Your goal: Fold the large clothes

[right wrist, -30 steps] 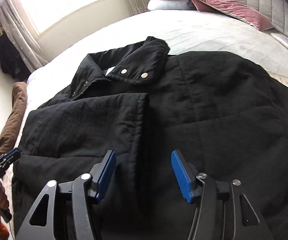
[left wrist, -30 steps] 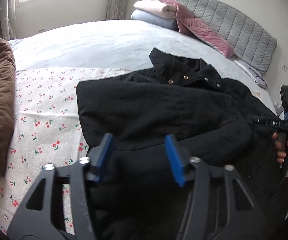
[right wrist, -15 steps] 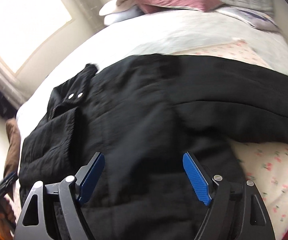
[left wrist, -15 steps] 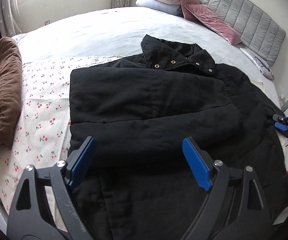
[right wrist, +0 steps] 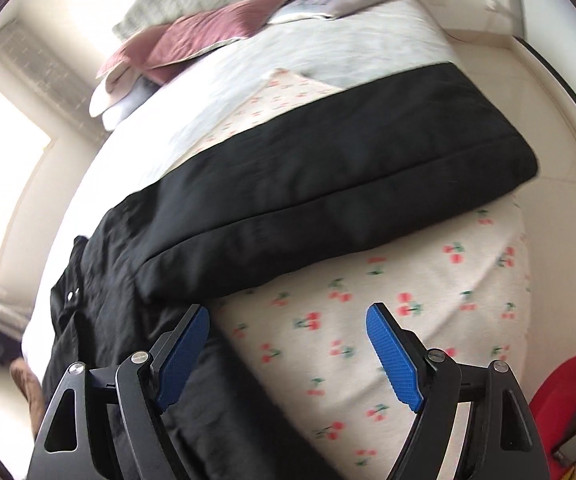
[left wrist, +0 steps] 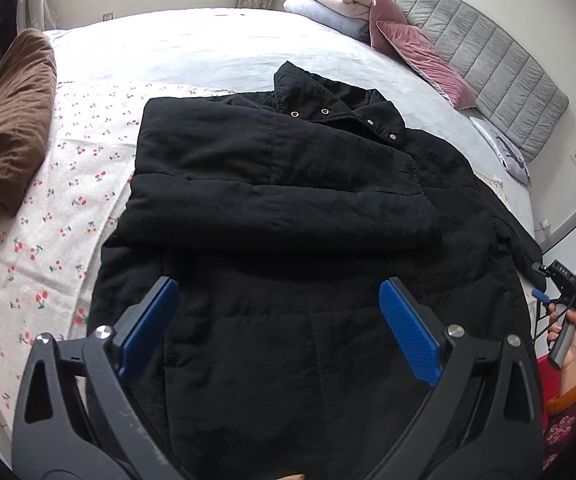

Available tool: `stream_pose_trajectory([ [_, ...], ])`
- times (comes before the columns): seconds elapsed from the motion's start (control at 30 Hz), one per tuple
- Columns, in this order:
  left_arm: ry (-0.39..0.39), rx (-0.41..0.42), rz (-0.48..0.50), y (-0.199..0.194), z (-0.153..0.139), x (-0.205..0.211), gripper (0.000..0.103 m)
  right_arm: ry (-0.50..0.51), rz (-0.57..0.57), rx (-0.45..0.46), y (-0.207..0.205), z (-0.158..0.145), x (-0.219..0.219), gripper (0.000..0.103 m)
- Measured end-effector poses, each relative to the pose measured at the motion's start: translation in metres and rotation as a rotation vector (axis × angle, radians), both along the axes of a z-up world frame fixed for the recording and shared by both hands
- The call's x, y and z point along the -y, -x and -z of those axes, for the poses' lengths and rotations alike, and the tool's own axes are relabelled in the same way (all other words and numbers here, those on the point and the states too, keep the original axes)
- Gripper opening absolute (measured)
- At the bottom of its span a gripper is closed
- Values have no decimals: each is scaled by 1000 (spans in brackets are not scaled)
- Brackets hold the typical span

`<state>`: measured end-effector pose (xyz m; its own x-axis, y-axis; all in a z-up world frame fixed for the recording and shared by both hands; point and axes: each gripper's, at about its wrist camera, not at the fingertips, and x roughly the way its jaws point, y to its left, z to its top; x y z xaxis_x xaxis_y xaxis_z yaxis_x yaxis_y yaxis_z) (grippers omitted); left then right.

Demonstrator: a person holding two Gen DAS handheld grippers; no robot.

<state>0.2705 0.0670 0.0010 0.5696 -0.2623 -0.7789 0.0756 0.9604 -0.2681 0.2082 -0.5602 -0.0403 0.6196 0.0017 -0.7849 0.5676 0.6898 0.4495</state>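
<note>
Left wrist view: black coat [left wrist: 288,184] lies flat on the bed [left wrist: 191,44], collar toward the headboard [left wrist: 488,56], one sleeve already folded across the chest.
Coat, far side: in the right wrist view the other sleeve [right wrist: 328,184] stretches out unfolded over the cherry-print sheet [right wrist: 368,320].
Step in hand (judged): fold that outstretched sleeve in over the body.
How to do it well: grasp near the cuff end, lift only enough to clear the padding, lay it straight across to match the first sleeve; padded cloth is bulky and may spring back, so press it flat before letting go.
Left gripper [left wrist: 275,328]: hovers above the lower body of the coat, jaws spread wide, holding nothing.
Right gripper [right wrist: 288,344]: low over the sheet just beside the coat's edge, jaws released, empty; picture blurred.
Right hand [left wrist: 572,340]: visible at the frame edge in the left wrist view, gripping its handle.
</note>
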Motion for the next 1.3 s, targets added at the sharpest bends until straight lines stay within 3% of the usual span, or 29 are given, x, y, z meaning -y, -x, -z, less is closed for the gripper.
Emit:
stream_pose_trajectory([
  [0.1,5,-26,11,-3,3,5,100,-41,69,-6,5,16,26,82],
  [0.17,31,3,-5,-1,-2,3,100,-80,102,27,7,25,39,82],
  [0.5,105,31,-50,3,-4,-23,100,-132,201,128,-16,31,74,81],
  [0.53,109,27,-52,2,-2,-24,100,-135,218,123,-19,30,79,77],
  [0.6,116,25,-54,1,-1,-25,100,-118,234,90,-28,30,79,60],
  [0.67,127,26,-49,1,-1,-27,100,-113,232,73,-33,27,83,29],
  [0.7,131,28,-47,1,-2,-27,100,-112,234,86,-33,23,83,23],
  [0.77,134,34,-44,2,-3,-27,100,-71,227,109,-31,13,79,11],
  [1.0,125,28,-42,3,-5,-29,100,115,111,171,-41,-52,34,7],
  [1.3,157,18,-31,4,-5,-33,100,343,-228,273,-69,-151,-108,6],
])
